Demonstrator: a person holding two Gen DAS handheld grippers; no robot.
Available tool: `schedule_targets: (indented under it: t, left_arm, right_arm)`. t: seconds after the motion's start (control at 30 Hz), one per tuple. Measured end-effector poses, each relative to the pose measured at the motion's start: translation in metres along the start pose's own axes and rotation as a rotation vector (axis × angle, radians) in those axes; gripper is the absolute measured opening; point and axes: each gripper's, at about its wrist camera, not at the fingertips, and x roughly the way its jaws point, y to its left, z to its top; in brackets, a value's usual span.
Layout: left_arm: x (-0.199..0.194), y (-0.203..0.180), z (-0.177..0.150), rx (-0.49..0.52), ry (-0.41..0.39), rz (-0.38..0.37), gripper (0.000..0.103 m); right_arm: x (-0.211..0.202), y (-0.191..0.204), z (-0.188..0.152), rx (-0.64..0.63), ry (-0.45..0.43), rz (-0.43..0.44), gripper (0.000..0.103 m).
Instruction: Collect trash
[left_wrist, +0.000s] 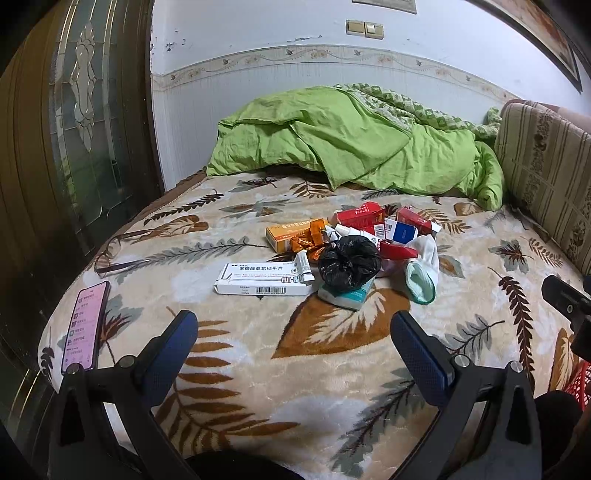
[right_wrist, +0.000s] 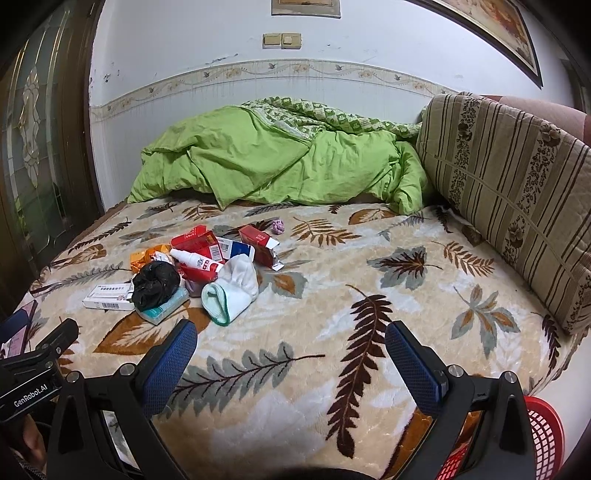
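Left hand-held gripper (left_wrist: 293, 330) and right hand-held gripper (right_wrist: 291, 341) both spread wide, empty, over the bed (left_wrist: 258, 369). Trash pile mid-bed, ahead: white box (left_wrist: 258, 278) nearest, light, stiff, pinch across its narrow sides. Black bag (left_wrist: 349, 262) crumpled, soft, grab any fold. Sock (right_wrist: 232, 288) limp. Red boxes (right_wrist: 197, 240) behind, likely crush easily. Right view alone shows the red basket (right_wrist: 546, 435); left alone shows the whole phone (left_wrist: 85, 326).

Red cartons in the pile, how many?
3 visible: one at the pile's back left, one at back right with open flap, one low behind the sock. More may be buried.
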Motion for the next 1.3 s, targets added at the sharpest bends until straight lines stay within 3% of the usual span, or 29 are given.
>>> schedule_targets:
  t: [1.0, 1.2, 1.3]
  left_arm:
    - [0.004, -0.003, -0.006, -0.003, 0.028, -0.008, 0.103]
    - [0.013, 0.007, -0.002, -0.058, 0.095, -0.069, 0.103]
    - [0.021, 0.016, 0.001, -0.107, 0.149, -0.096, 0.099]
  right_arm:
    - [0.003, 0.002, -0.002, -0.010, 0.014, -0.004, 0.102]
    - [0.013, 0.001, 0.000, -0.015, 0.081, 0.024, 0.102]
    - [0.025, 0.001, 0.002, -0.011, 0.146, 0.083, 0.102]
